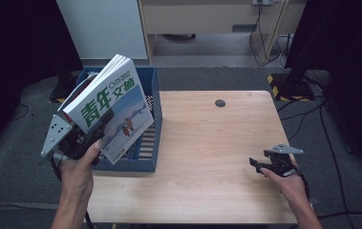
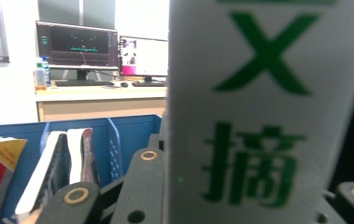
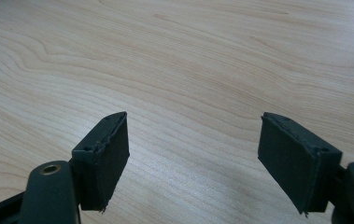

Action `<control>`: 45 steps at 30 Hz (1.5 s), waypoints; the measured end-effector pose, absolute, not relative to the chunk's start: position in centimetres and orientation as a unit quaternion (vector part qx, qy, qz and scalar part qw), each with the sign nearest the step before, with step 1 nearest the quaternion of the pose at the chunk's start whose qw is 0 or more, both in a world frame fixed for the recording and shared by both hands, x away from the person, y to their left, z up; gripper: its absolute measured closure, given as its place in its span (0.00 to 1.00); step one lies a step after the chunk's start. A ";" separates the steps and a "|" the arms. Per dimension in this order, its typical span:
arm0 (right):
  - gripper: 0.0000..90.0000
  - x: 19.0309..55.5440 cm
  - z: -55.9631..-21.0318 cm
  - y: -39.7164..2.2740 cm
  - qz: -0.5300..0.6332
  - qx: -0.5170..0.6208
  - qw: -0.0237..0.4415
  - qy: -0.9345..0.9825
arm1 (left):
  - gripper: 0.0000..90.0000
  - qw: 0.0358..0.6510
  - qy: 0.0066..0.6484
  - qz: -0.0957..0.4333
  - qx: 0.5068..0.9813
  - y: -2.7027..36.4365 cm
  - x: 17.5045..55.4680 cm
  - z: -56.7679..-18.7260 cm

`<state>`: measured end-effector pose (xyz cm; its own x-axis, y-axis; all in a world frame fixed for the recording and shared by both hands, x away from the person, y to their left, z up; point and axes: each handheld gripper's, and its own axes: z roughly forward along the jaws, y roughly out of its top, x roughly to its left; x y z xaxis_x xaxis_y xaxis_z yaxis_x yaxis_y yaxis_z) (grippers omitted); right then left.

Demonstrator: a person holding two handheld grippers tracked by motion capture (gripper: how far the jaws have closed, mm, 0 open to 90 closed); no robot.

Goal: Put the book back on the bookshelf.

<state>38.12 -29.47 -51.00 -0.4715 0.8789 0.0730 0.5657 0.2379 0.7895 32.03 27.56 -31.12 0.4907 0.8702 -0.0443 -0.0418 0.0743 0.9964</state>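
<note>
Holding the magazine [image 1: 114,107] clamped in my left tool [image 1: 92,129], tilted above the blue bin [image 1: 155,124] at left of frame. Right tool [image 1: 260,166] idles wide open, empty, over the worktop [image 1: 207,143]. Next, probably: carry it clear of the bin's rim.

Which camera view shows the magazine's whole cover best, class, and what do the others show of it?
The high view: the magazine shows with its full cover, tilted above the blue bin and clamped in the left claw. The left gripper view catches a blurred close-up strip of its green lettering. The right gripper view looks at the wooden table instead.
</note>
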 end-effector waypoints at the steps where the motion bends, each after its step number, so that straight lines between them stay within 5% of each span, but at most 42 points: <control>1: 0.28 38.1 -51.0 -29.5 0.395 0.474 0.198 0.761 | 0.82 0.640 0.357 0.356 0.580 27.6 32.0 -31.1; 45: 0.29 37.9 -50.9 -30.6 0.404 0.487 0.196 0.749 | 0.82 0.607 0.402 0.376 0.573 24.8 37.2 -33.8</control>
<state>37.91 -30.57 -50.86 -0.4495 0.8877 0.0995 0.5701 0.1993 0.7970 37.18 24.83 -33.79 0.3940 0.9174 -0.0562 0.0031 0.0598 0.9982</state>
